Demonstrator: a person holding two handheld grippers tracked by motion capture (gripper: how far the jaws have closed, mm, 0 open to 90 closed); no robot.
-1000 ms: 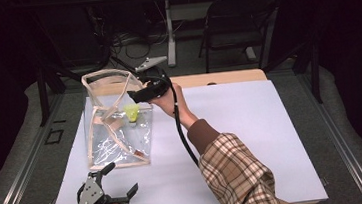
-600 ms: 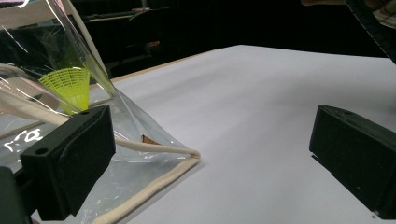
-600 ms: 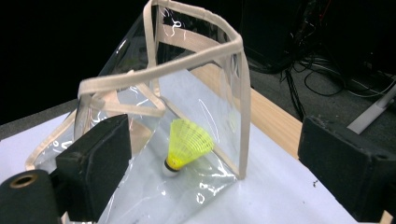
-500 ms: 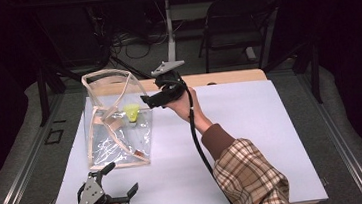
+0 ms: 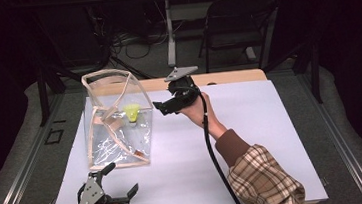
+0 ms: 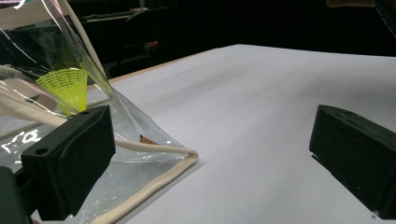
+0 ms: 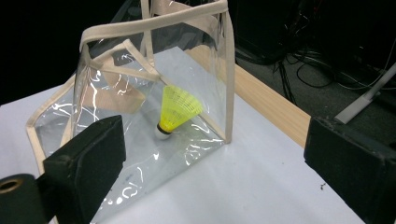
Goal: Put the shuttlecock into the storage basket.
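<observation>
Standing cork-down inside a clear plastic bag [image 5: 115, 121], a yellow shuttlecock [image 5: 132, 112] rests on the bag's floor near its far right corner, its netted plastic skirt flaring upward and its small pale cork head touching the bottom panel. Beige fabric trim runs along every edge of the bag, which sits on the left part of a white table [image 5: 253, 140] with its mouth open at the top and a beige strap sagging inside it. From the right gripper view the shuttlecock [image 7: 176, 111] reads bright lime-yellow through the glossy, creased film, just inside the bag's [image 7: 140, 107] upright corner seam. At the right of the bag, the right gripper [image 5: 160, 108] is held above the table in a hand with a plaid sleeve, its jaws pointing toward the bag; they have just been opening and stand wide apart with nothing between them. Near the front left edge of the table, the left gripper [image 5: 122, 179] lies low just in front of the bag, its jaws also spread wide and gripping nothing. Its own view shows the bag's [image 6: 154, 154] trimmed front corner just beside one jaw, the shuttlecock's skirt [image 6: 65, 88] visible through the plastic beyond.
</observation>
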